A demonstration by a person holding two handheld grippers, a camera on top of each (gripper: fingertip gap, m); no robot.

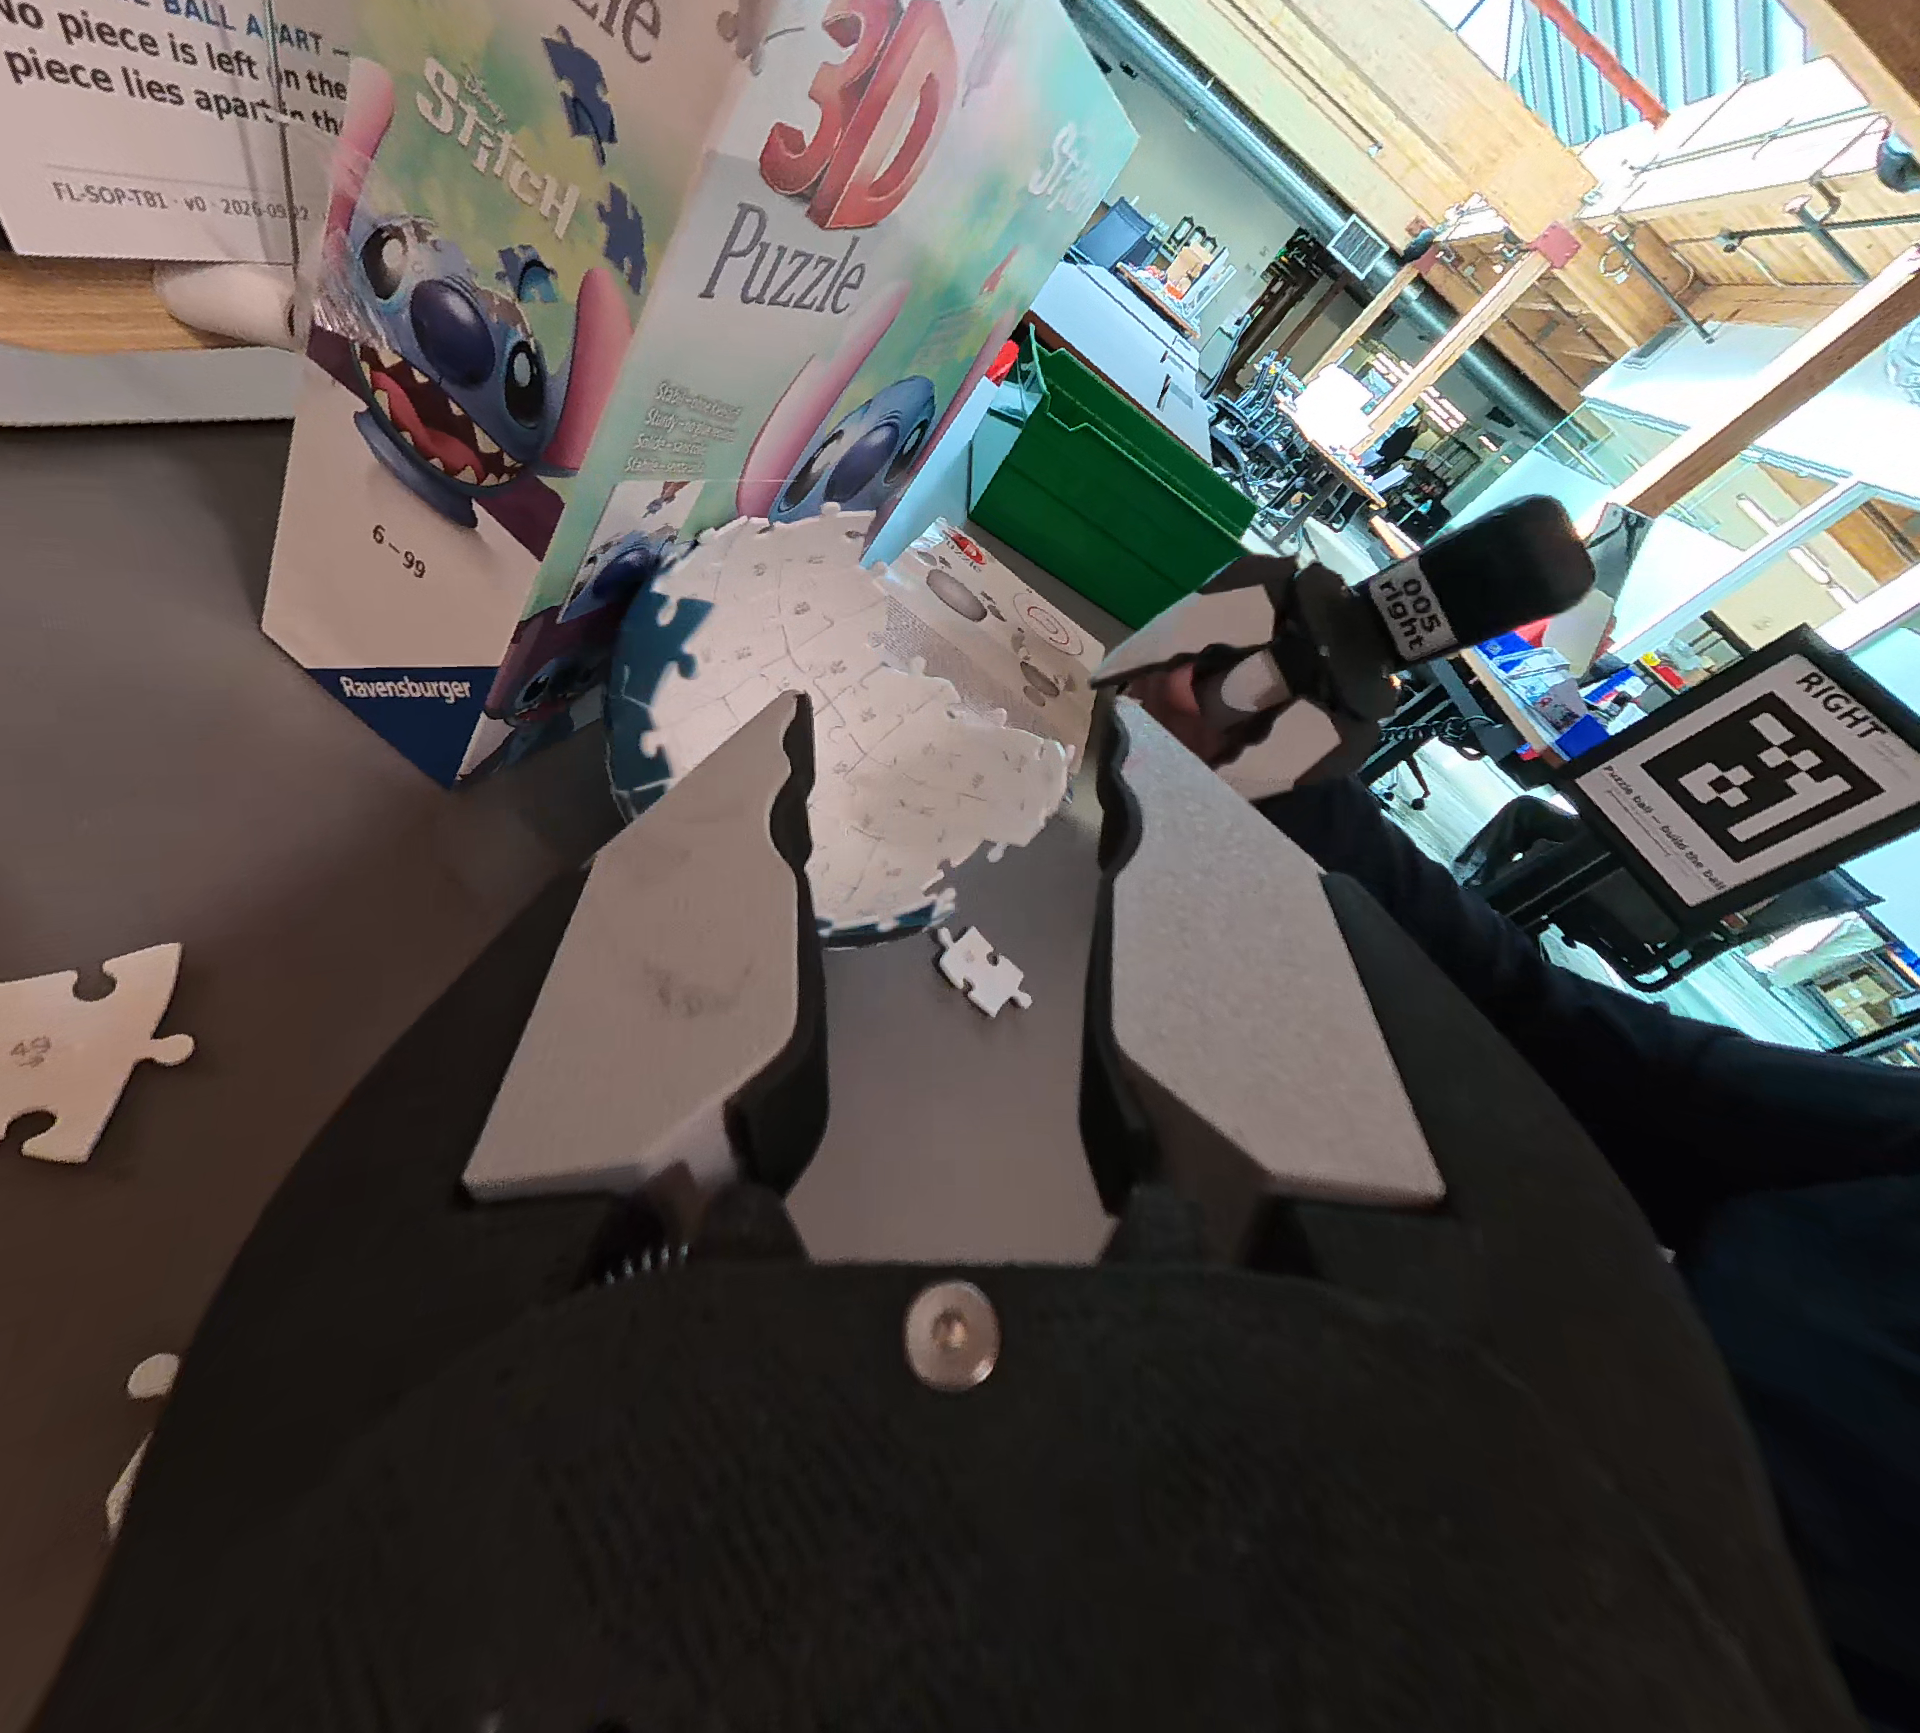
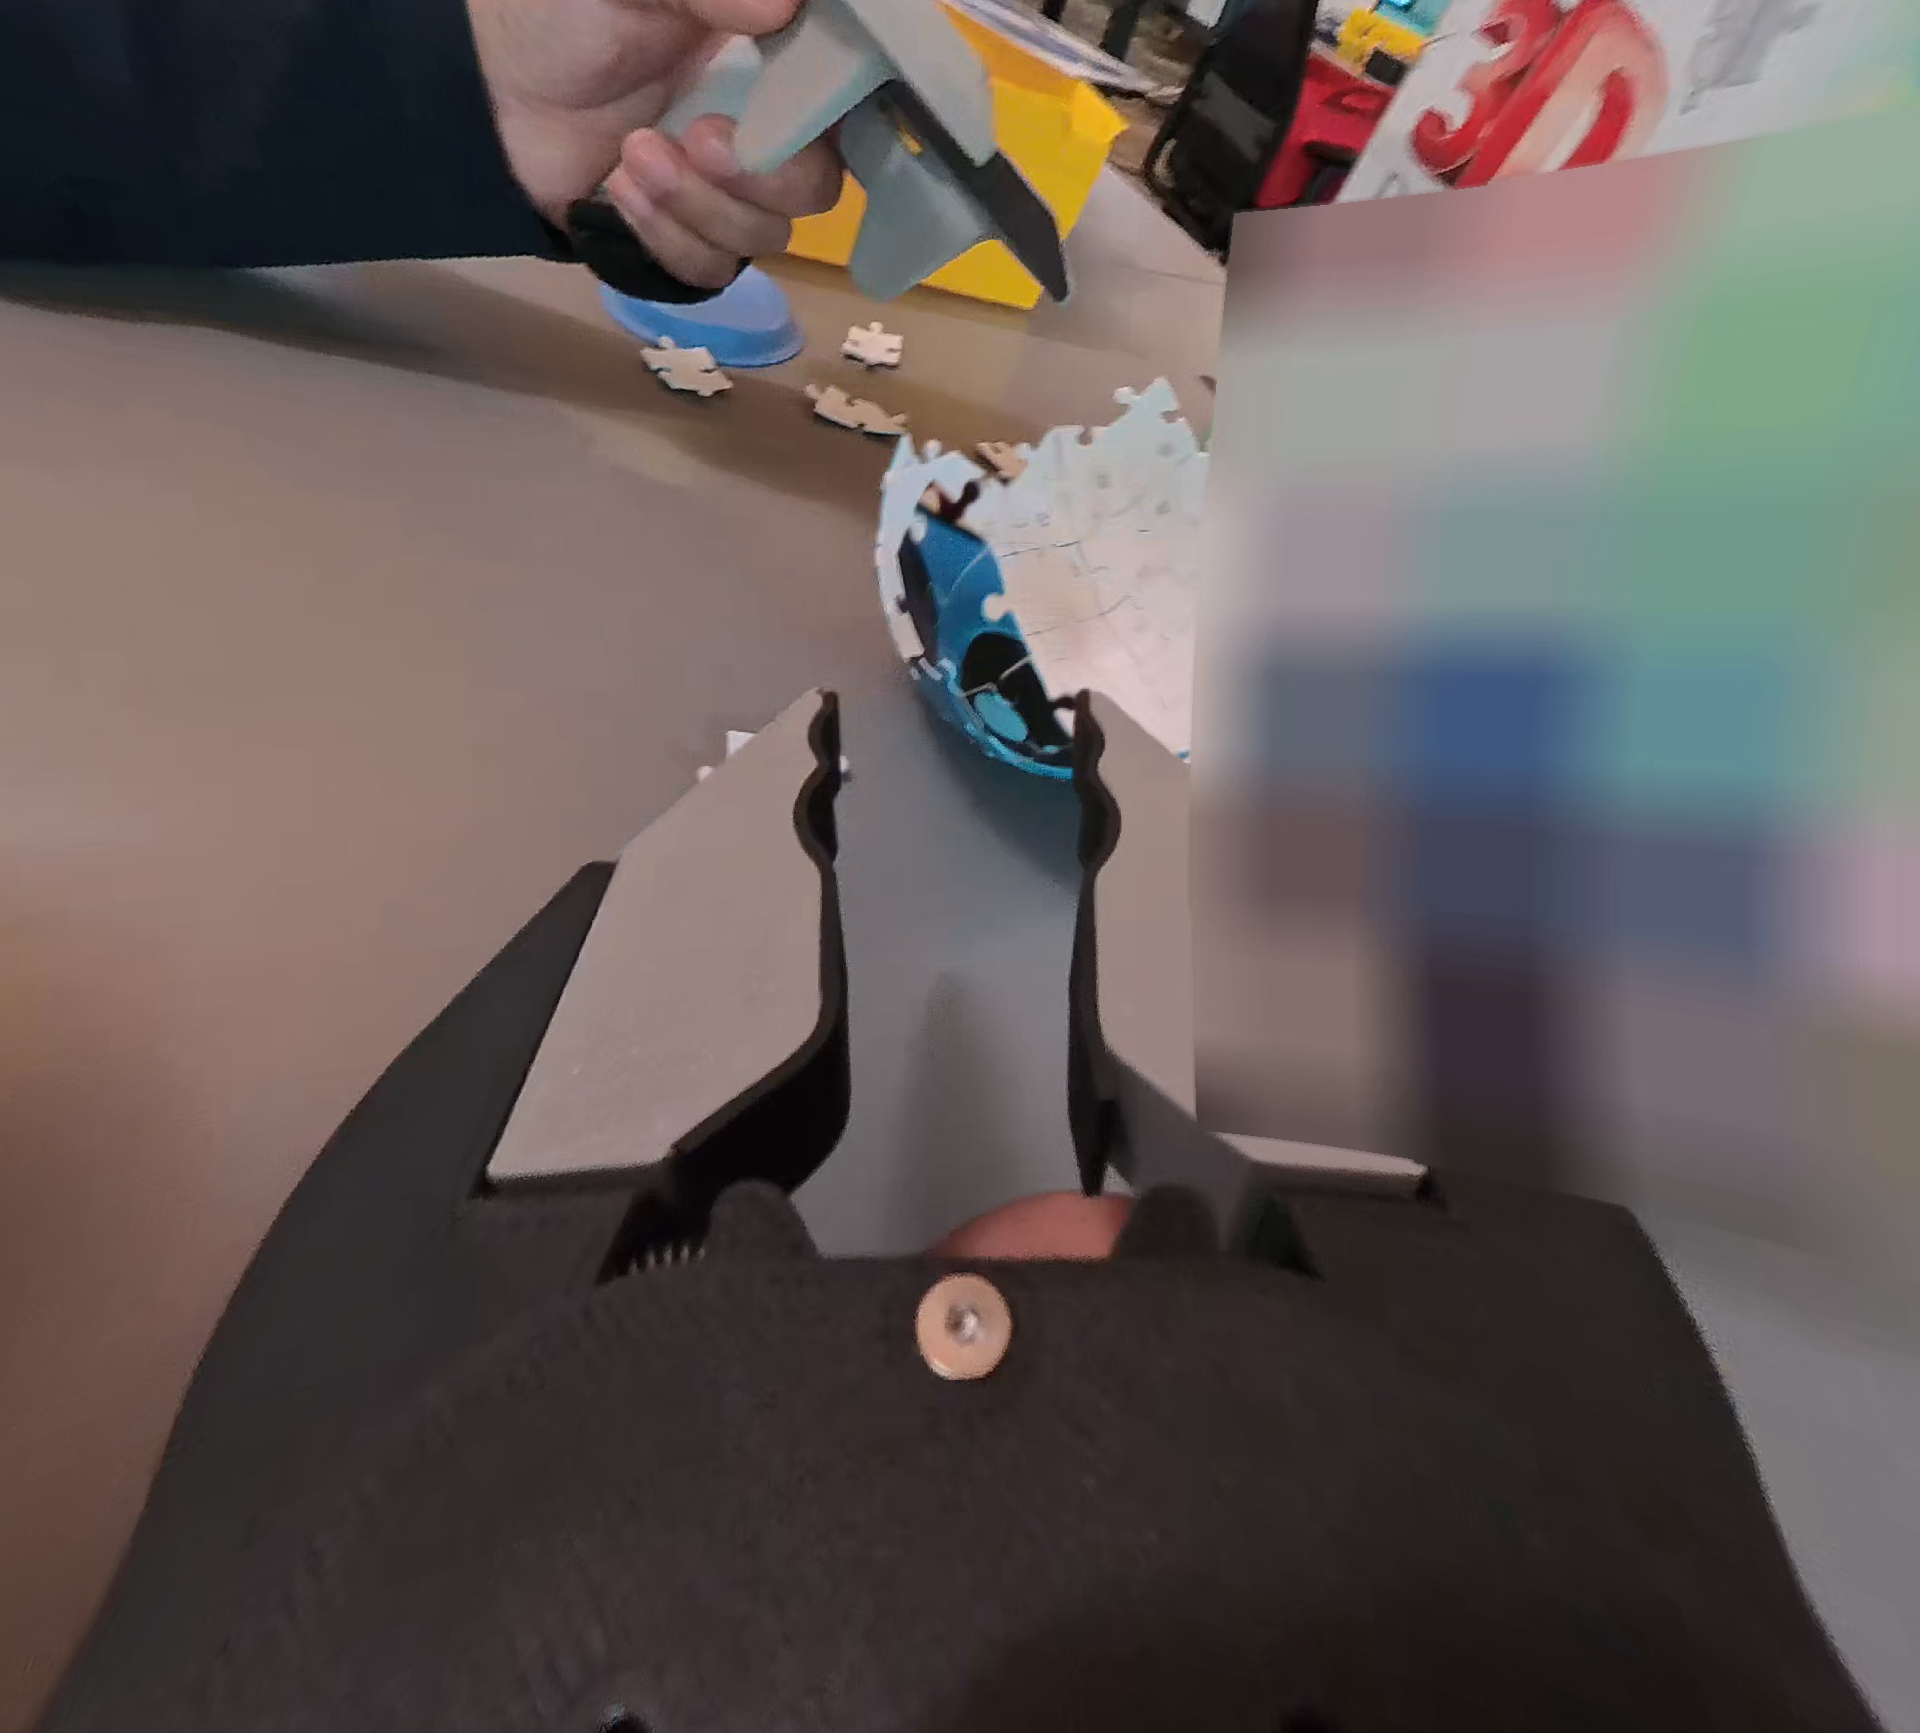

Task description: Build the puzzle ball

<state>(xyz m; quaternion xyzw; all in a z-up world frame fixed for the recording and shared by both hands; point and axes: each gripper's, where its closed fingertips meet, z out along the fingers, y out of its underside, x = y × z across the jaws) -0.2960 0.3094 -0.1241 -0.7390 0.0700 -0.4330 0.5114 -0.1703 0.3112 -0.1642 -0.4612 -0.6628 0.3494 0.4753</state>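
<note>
On table: one half-built puzzle ball point(image 1: 883, 727) | four loose pieces point(image 2: 871, 345) | left hand-held gripper point(image 1: 951, 727) released | right hand-held gripper point(image 2: 951, 727) released

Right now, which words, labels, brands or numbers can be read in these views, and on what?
I won't quote writing; these bear it:
Puzzle box: large print.
White instruction sheet: printed lines.
Marker card: small print.
Handle band: short label.
Loose puzzle piece: a number.
Half-built puzzle ball: marks too small.

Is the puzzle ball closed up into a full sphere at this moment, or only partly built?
Partly built. The puzzle ball is an open shell: its jagged rim and white inner side show in both views, and a loose piece lies beside it on the table.
</note>
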